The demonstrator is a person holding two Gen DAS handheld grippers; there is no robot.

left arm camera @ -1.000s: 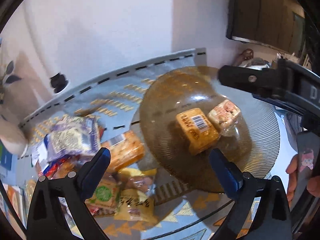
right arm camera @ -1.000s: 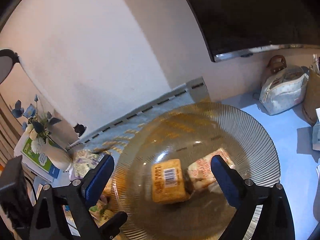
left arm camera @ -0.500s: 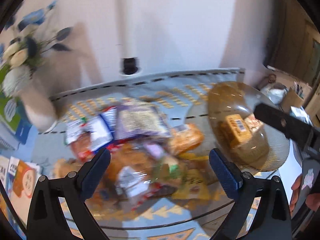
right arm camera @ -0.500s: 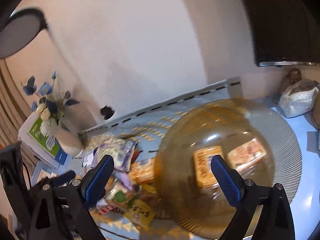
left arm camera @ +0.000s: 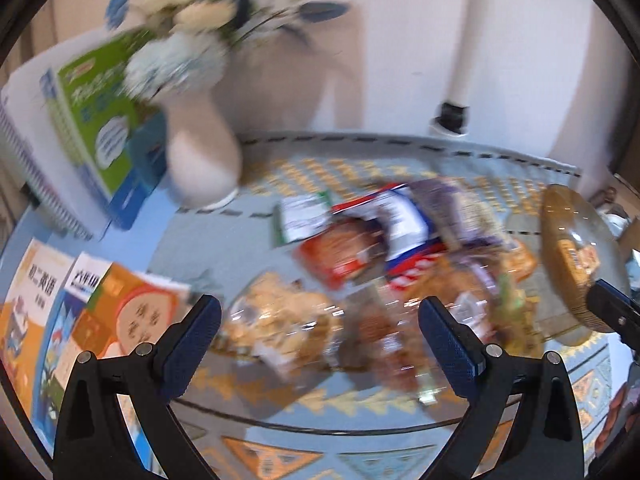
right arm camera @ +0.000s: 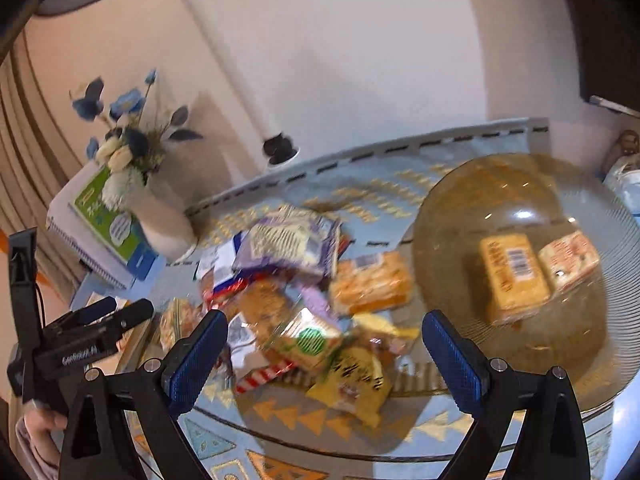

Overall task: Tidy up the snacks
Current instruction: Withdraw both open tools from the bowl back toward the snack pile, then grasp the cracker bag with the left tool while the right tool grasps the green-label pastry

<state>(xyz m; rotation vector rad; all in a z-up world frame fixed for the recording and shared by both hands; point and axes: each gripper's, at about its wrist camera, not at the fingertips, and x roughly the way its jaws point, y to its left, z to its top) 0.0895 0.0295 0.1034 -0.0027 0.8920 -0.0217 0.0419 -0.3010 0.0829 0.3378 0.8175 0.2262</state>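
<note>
A heap of wrapped snacks is seen on the patterned surface, directly ahead of the right tongs and between their blue tips; in the left wrist view the same heap, blurred, is seen ahead of the left tongs and slightly to their right. Two more packets, a yellow one and a pale one, are held in an amber glass bowl ahead and to the right of the right tongs; both tongs are spread wide with nothing gripped. A vase of flowers and a green book are placed far ahead-left of the left tongs; booklets are laid at their left.
</note>
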